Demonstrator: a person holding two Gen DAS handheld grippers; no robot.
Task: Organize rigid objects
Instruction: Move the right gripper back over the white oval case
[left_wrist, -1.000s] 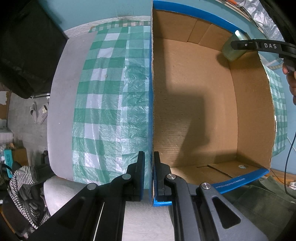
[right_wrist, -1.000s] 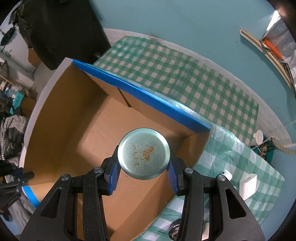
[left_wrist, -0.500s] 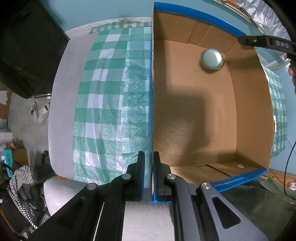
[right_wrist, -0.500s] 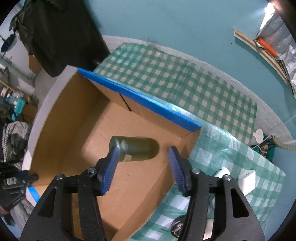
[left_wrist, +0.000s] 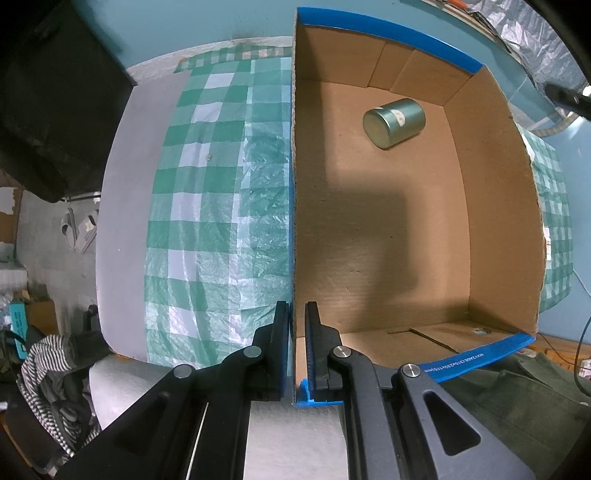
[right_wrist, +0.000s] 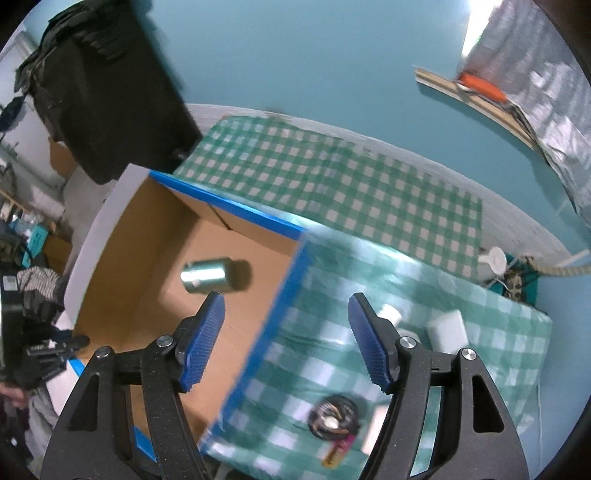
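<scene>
Scene: You stand over a cardboard box with blue-taped rims, set on a table spread with a green checked cloth.

Tin: The green metal tin lies on its side on the box floor, near the far corner and clear of the walls. A second ago it was upright between your right pads; half a second ago it was already down and tipped over.

Right gripper: Your right gripper has just been opening and now stands wide with nothing between the pads. Compared with a second ago, its view has swung off the box and out over the cloth, blurred by the movement.

Left gripper: Your left gripper is clamped narrow on the near wall of the box, one pad outside and one inside. It sits exactly where it sat a second ago, steadying the box.

Waiting on the cloth: To the right of the box you can see a white block, a small white cylinder beside it, and a dark round thing closer to you, too blurred to name.

Meaning: The first item looks delivered, though lying down and likely free to roll. Your free hand now seems headed for the next piece on the cloth, so the task is probably only just begun.
</scene>
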